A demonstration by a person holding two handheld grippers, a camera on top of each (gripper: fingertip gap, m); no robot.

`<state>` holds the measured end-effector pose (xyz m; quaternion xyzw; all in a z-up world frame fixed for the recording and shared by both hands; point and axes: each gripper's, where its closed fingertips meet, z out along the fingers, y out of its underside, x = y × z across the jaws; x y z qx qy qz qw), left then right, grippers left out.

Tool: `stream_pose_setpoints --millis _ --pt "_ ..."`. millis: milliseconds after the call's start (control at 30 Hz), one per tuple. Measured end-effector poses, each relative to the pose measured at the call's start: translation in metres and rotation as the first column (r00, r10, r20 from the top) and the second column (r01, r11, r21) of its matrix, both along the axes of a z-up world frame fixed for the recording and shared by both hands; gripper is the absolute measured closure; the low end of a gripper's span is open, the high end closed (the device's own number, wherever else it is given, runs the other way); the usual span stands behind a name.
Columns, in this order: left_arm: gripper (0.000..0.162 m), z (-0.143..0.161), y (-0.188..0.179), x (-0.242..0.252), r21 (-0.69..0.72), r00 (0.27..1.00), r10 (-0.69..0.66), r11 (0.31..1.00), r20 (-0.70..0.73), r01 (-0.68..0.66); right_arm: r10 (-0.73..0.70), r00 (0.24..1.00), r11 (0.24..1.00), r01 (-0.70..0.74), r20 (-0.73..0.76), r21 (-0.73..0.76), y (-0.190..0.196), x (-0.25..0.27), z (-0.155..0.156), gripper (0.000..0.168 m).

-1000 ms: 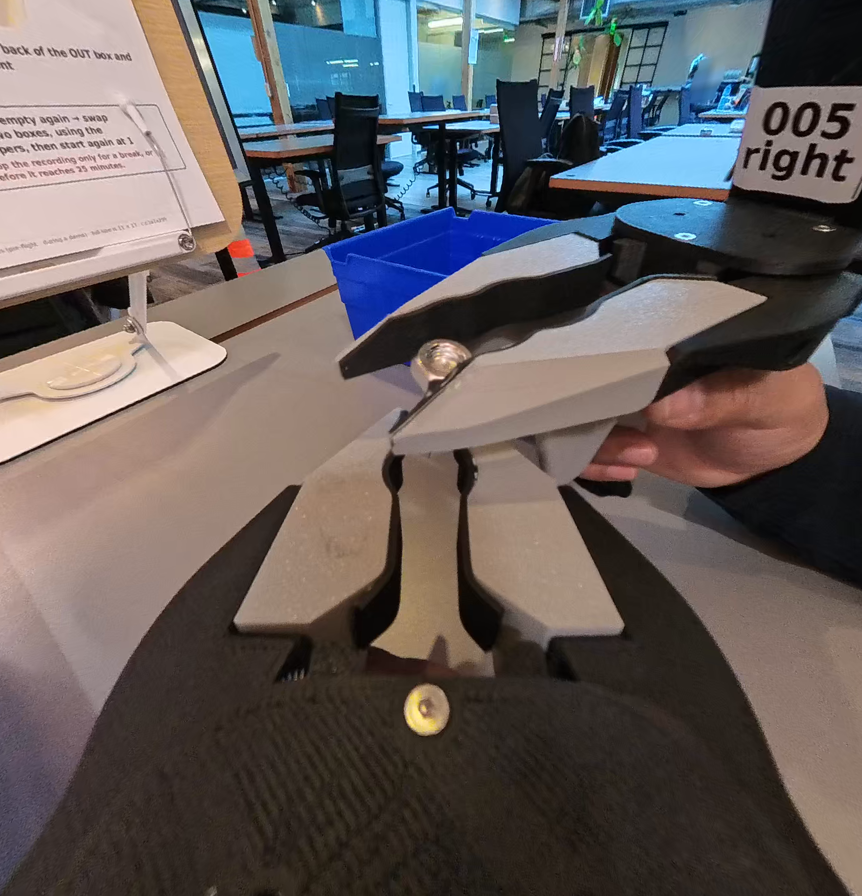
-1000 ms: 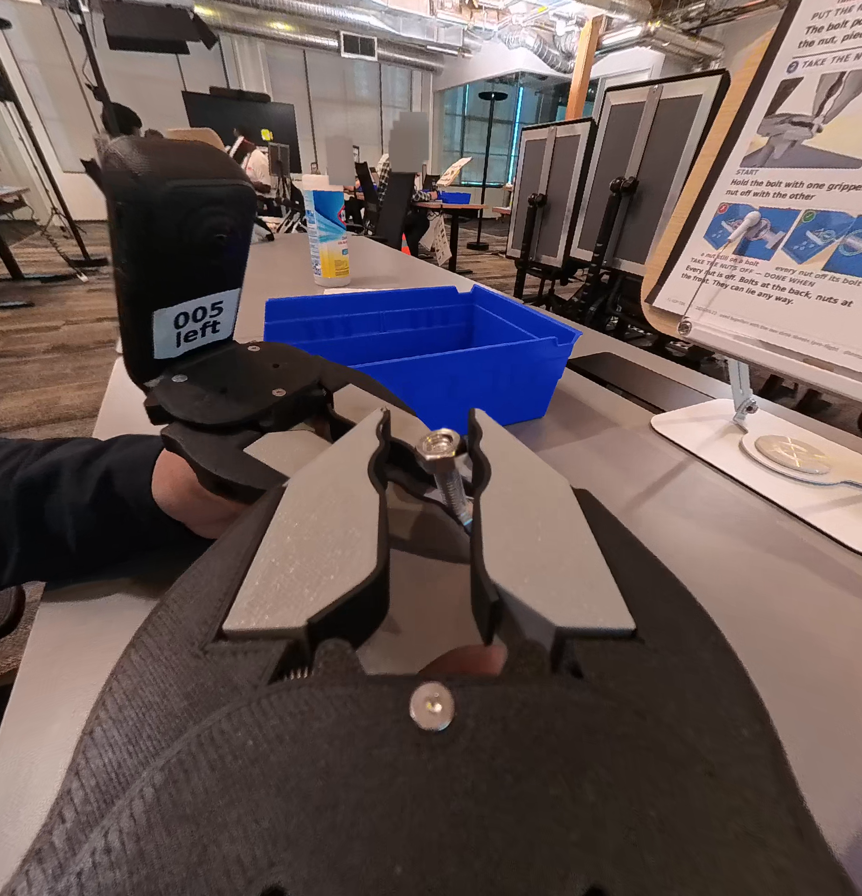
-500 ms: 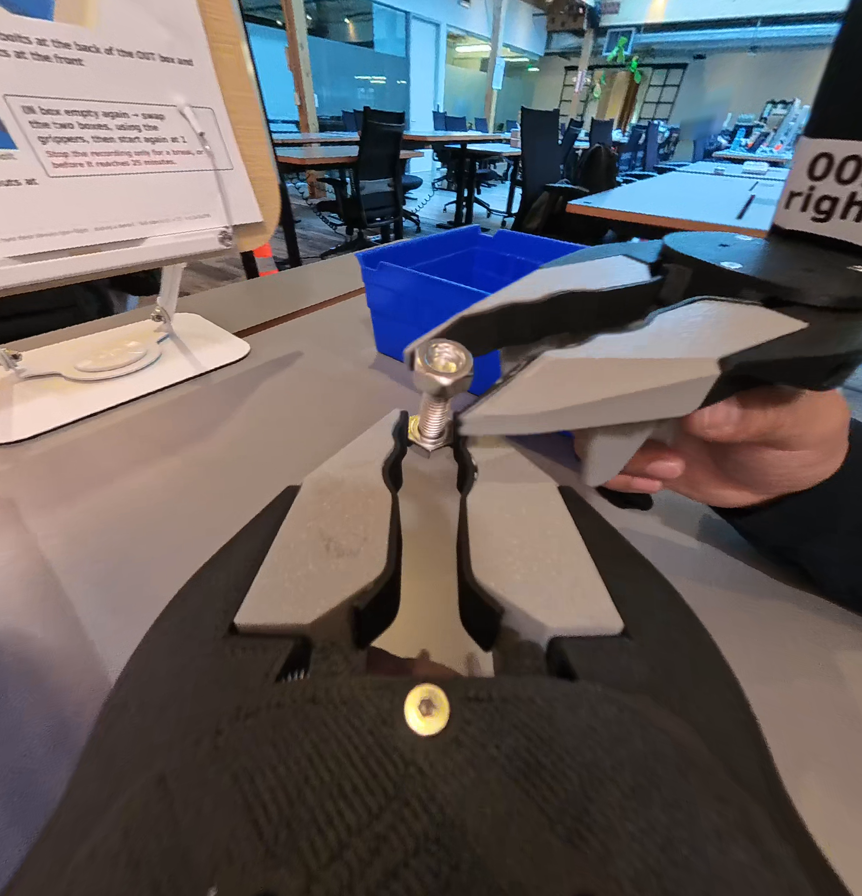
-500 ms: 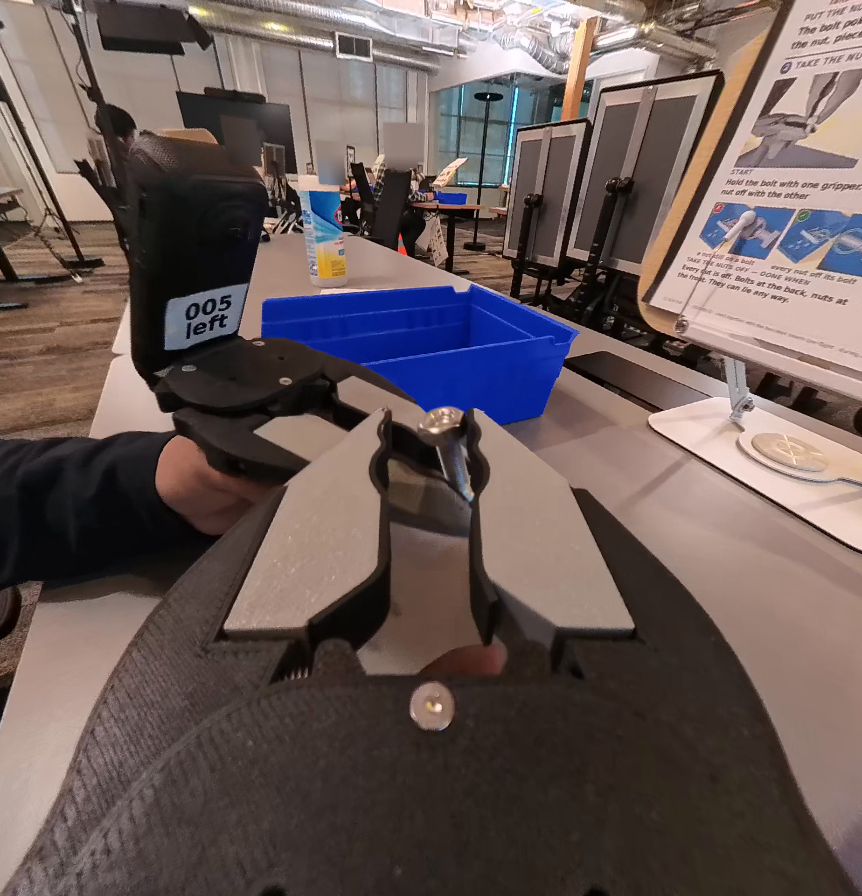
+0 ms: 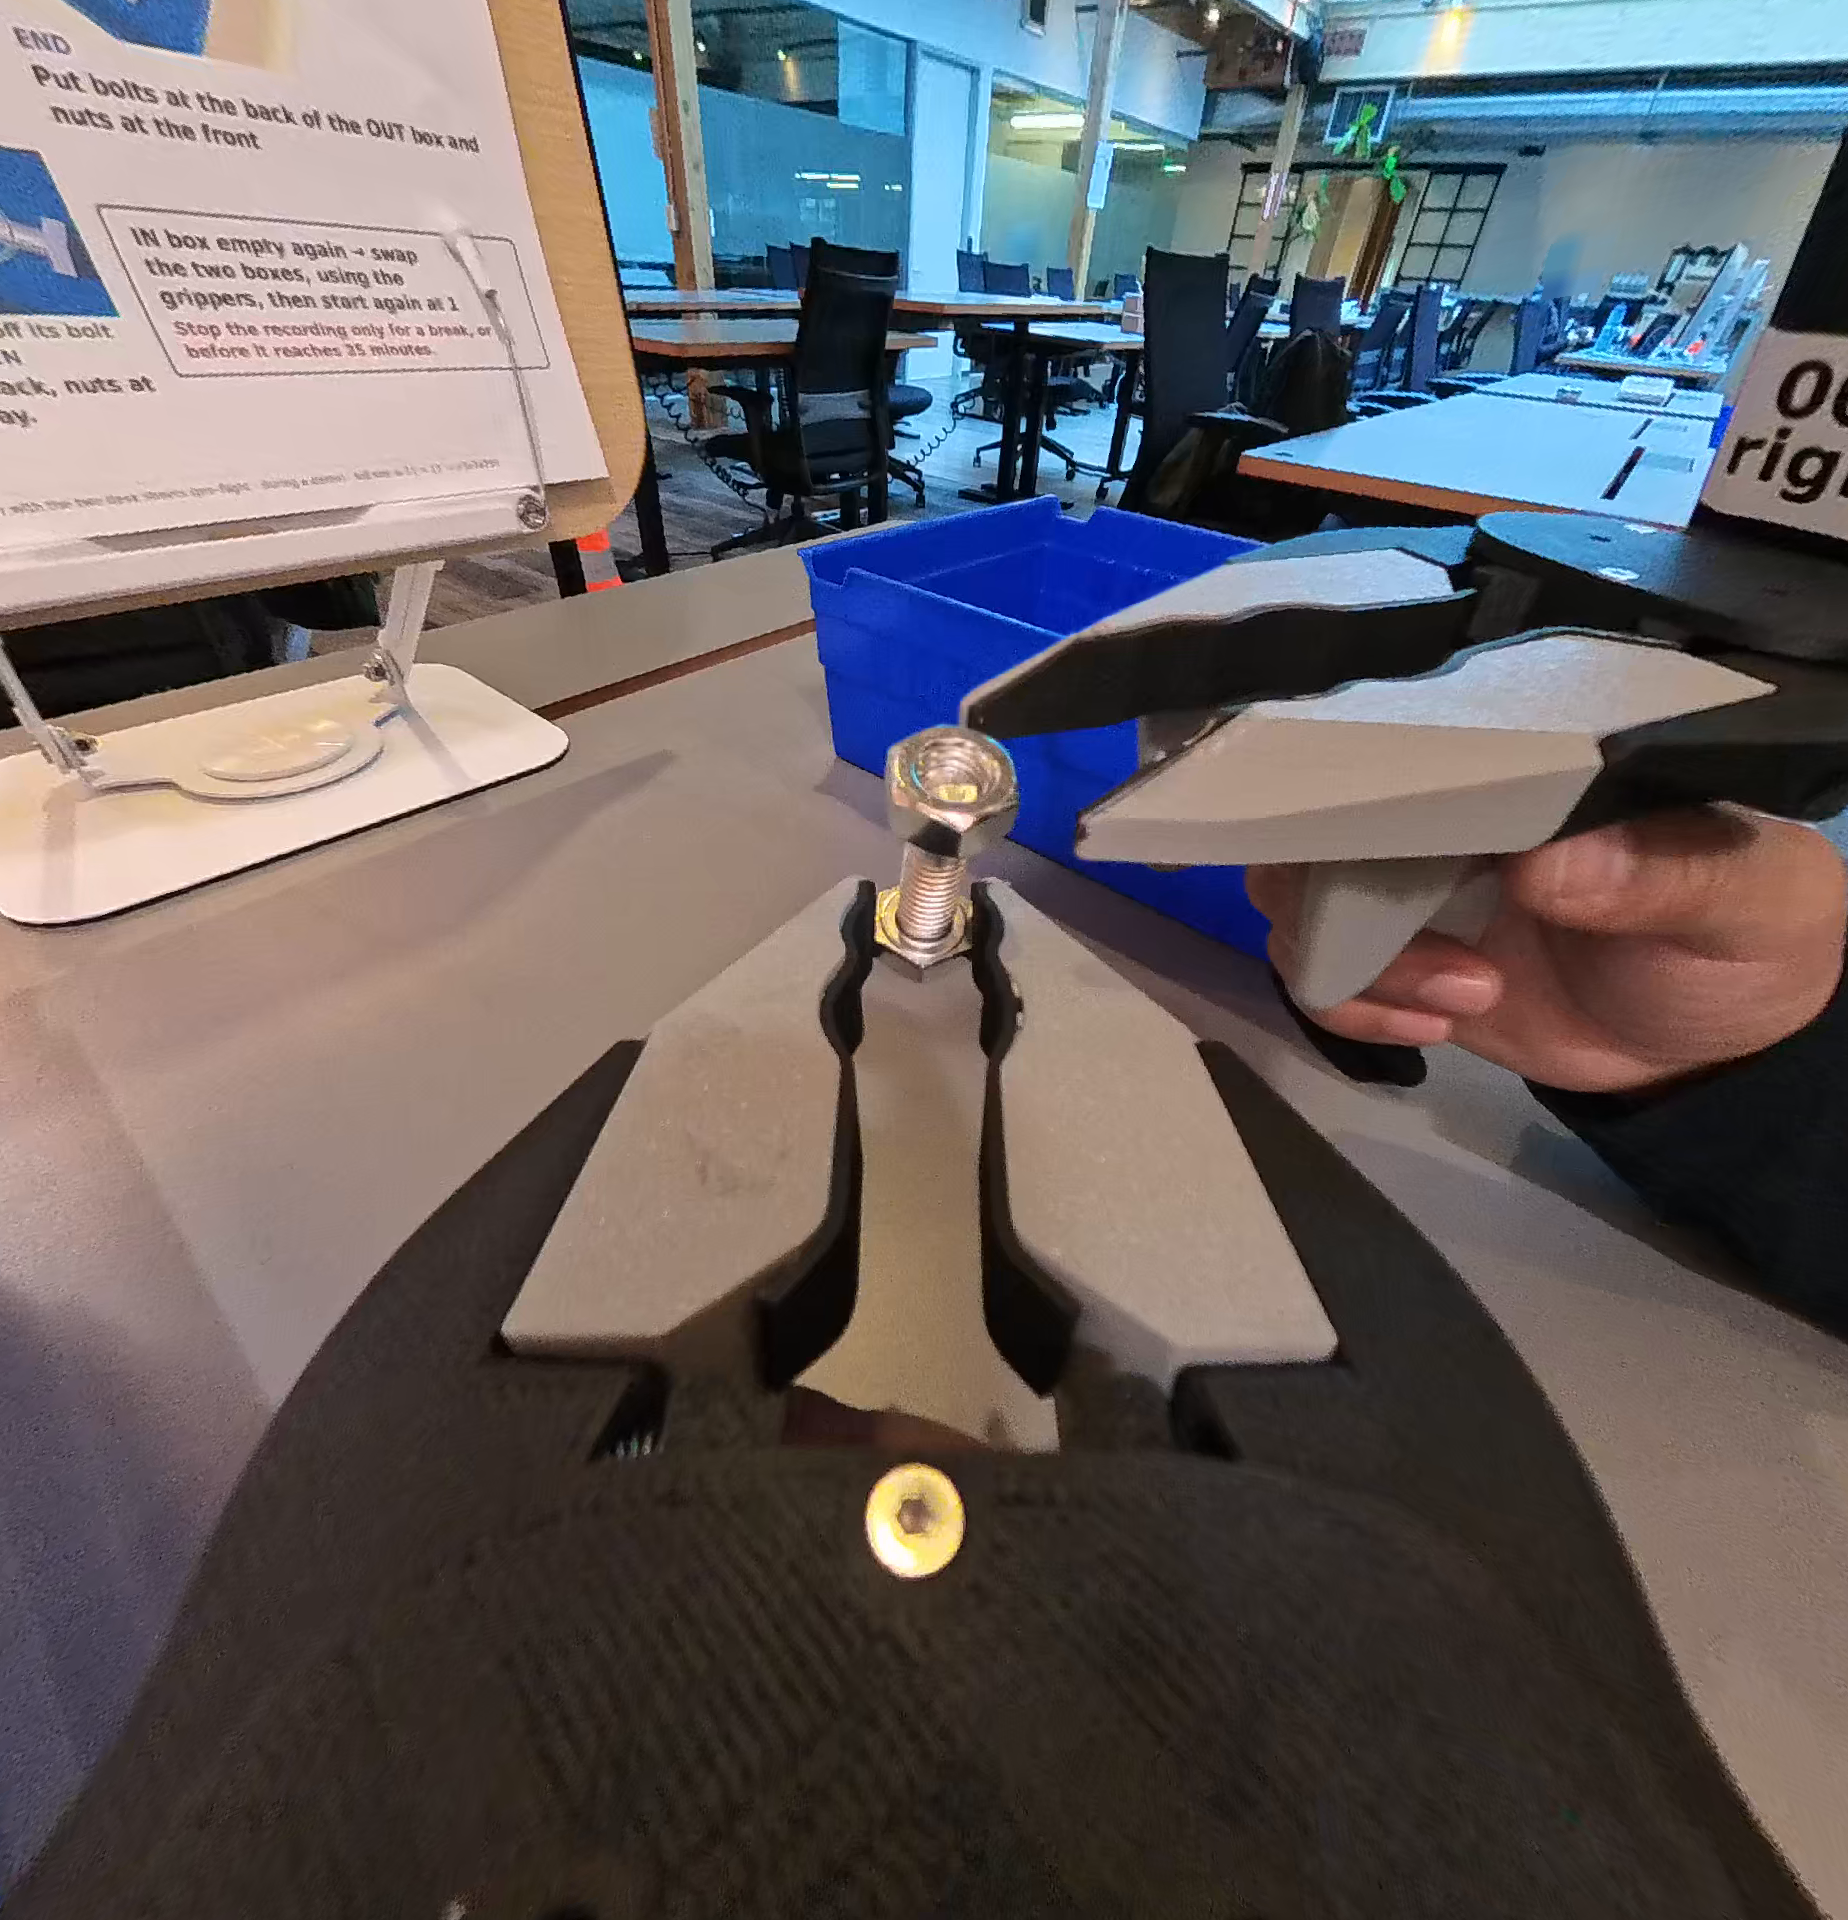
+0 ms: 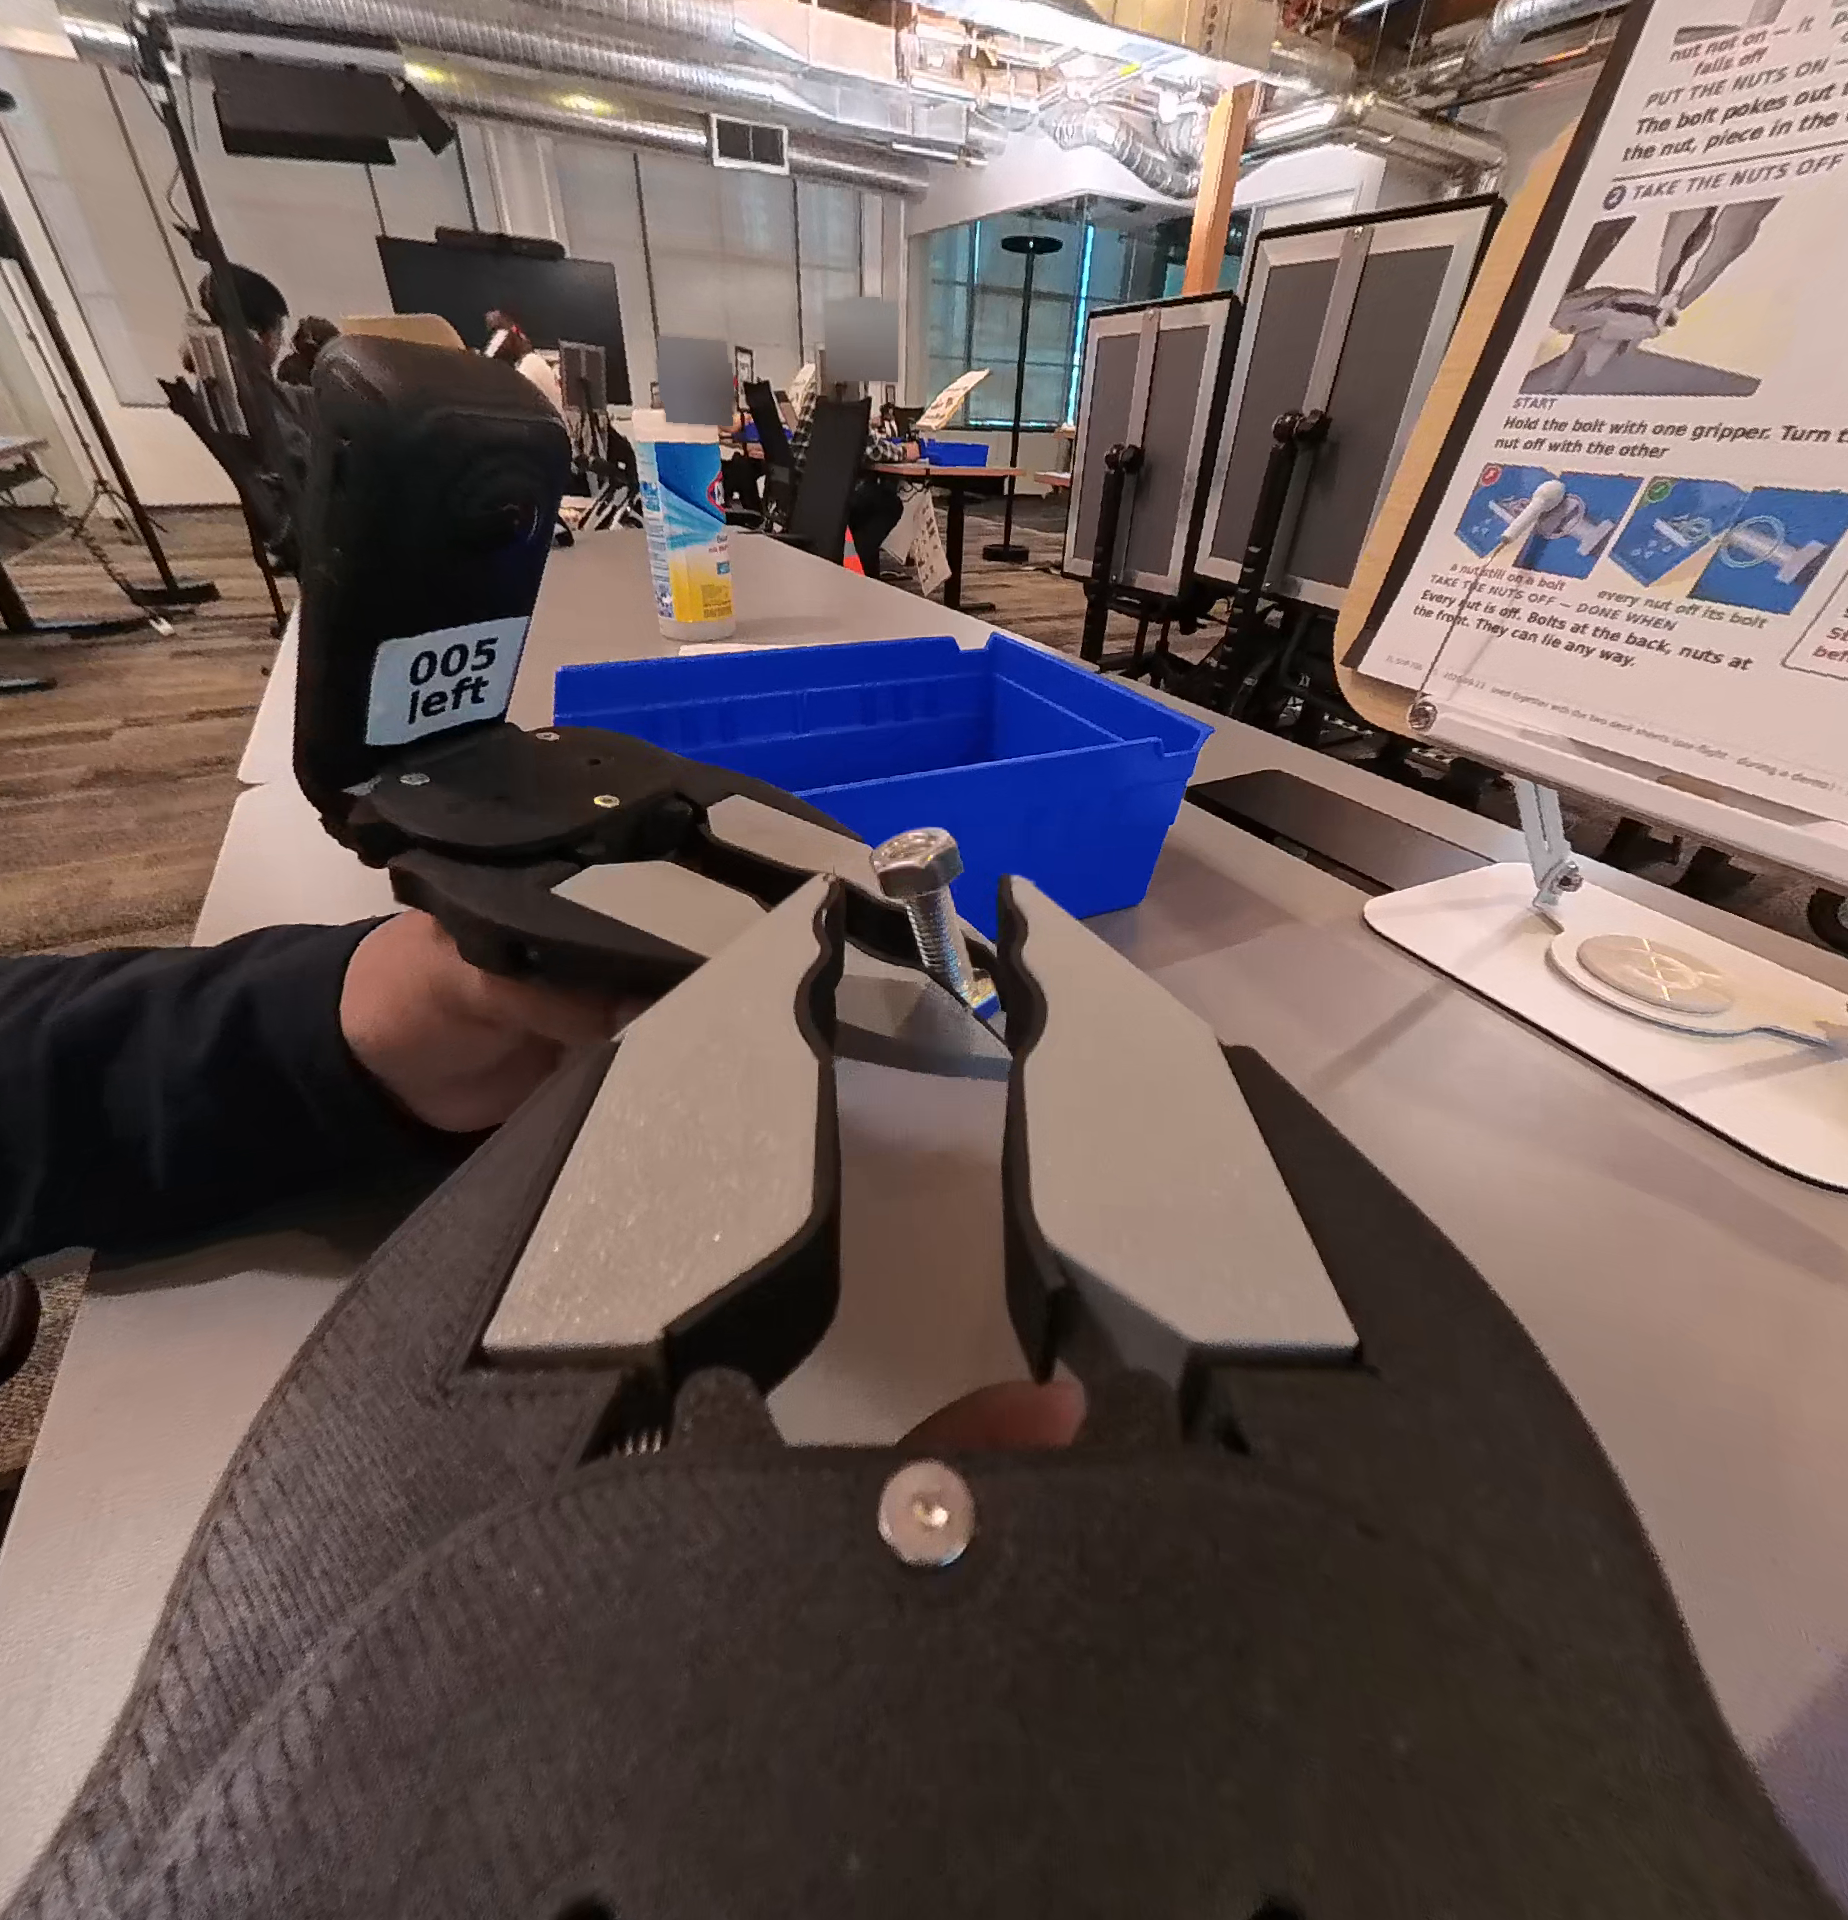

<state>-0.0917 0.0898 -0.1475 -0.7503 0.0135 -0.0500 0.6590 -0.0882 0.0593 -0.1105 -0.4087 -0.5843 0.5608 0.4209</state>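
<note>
My left gripper (image 5: pixel 920 925) is shut on a small nut (image 5: pixel 918 932) at its fingertips. A silver bolt (image 5: pixel 935 868) is threaded in the nut and stands upward, hex head (image 5: pixel 951 784) on top. My right gripper (image 5: pixel 1024 774), held by a hand (image 5: pixel 1585 956), is open just right of the bolt head and apart from it. In the right wrist view the right gripper (image 6: pixel 918 902) is open, with the bolt head (image 6: pixel 915 857) between and just beyond its tips. The left gripper (image 6: pixel 961 1013) comes in from the left and holds the bolt's lower end.
A blue bin (image 5: pixel 899 644) with a divider stands on the grey table (image 5: pixel 380 987) just behind the grippers; it also shows in the right wrist view (image 6: pixel 1055 821). An instruction sheet on a white stand (image 5: pixel 255 270) is at the table's side. A wipes canister (image 6: pixel 686 540) stands farther back. Across from one pair of fingers to the other is roughly 4 centimetres.
My right gripper was shut on the bolt head; it has opened, let go and drawn back to the right. The left gripper still holds the nut.
</note>
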Motion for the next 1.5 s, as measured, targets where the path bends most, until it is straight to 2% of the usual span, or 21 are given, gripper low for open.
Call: stream_pose_setpoints --millis 233,400,600,800,900,1233,1500 --pt "0.146 -0.004 0.003 0.031 -0.011 0.994 -0.104 0.995 -0.038 0.103 0.022 0.999 0.999 -0.023 0.034 0.039 -0.011 -0.006 -0.009 0.144" --pt "0.146 -0.007 0.004 0.025 -0.033 0.996 -0.072 0.997 -0.059 0.070 0.006 1.000 1.000 -0.006 0.014 0.024 -0.004 -0.003 -0.003 0.143" --pt "0.146 -0.006 0.000 -0.003 -0.038 1.000 0.008 0.999 -0.008 -0.008 -0.018 1.000 0.998 0.018 -0.003 0.064 0.000 0.002 0.000 0.143" --pt "0.146 -0.011 0.002 0.010 -0.062 0.998 -0.021 0.998 -0.065 0.017 -0.044 0.999 0.989 0.039 0.032 0.140 -0.005 -0.004 -0.012 0.145" --pt "0.146 -0.013 0.004 0.019 -0.073 0.995 -0.051 0.996 -0.085 0.044 -0.049 0.998 0.988 0.043 0.037 0.150 -0.006 -0.007 -0.015 0.152" --pt "0.146 -0.014 0.002 0.030 -0.086 0.990 -0.111 0.991 -0.092 0.103 -0.035 0.998 0.980 0.024 0.053 0.195 -0.007 -0.005 -0.018 0.153" --pt "0.146 -0.013 0.002 0.015 -0.080 0.996 -0.056 0.995 -0.071 0.051 -0.051 0.998 0.989 0.048 0.020 0.141 0.000 -0.002 -0.010 0.143"
